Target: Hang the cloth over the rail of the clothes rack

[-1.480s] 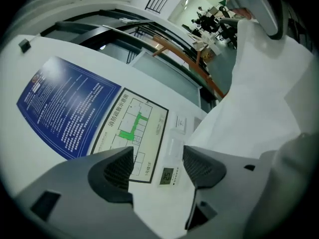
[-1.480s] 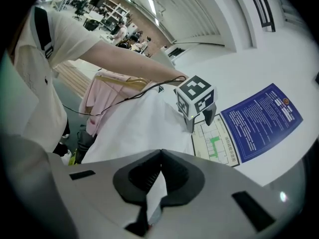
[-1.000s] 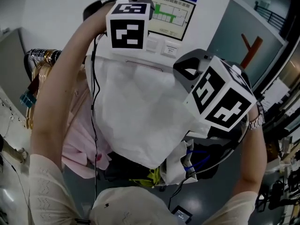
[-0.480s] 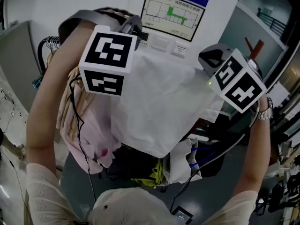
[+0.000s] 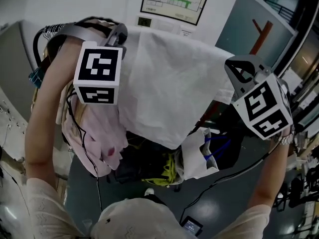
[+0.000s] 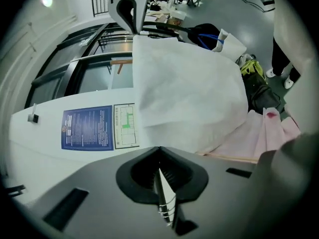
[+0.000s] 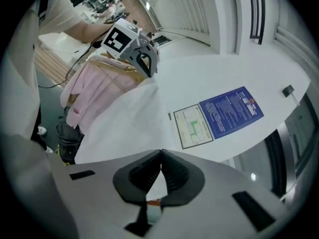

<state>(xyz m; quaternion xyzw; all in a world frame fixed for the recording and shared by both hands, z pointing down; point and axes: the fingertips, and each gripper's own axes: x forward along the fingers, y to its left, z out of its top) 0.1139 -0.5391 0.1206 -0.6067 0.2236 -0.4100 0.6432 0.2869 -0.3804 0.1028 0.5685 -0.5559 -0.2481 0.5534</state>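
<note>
A white cloth hangs spread between my two grippers, its lower corner drooping toward the floor. My left gripper is shut on the cloth's left top corner, and a thin white edge shows between its closed jaws. My right gripper is shut on the opposite corner, with cloth pinched under its tips. From the left gripper view the cloth runs up to the right gripper. Pink garments on hangers hang from the rack just left of the cloth. The rail itself is hidden.
A wall with a floor-plan poster stands behind the cloth. Bags and a yellow item lie on the floor below, beside a white bag. A red-brown post rises at the right.
The left gripper dropped down and to the left, and the right one swung out to the right. The cloth now stretches wider between them.
</note>
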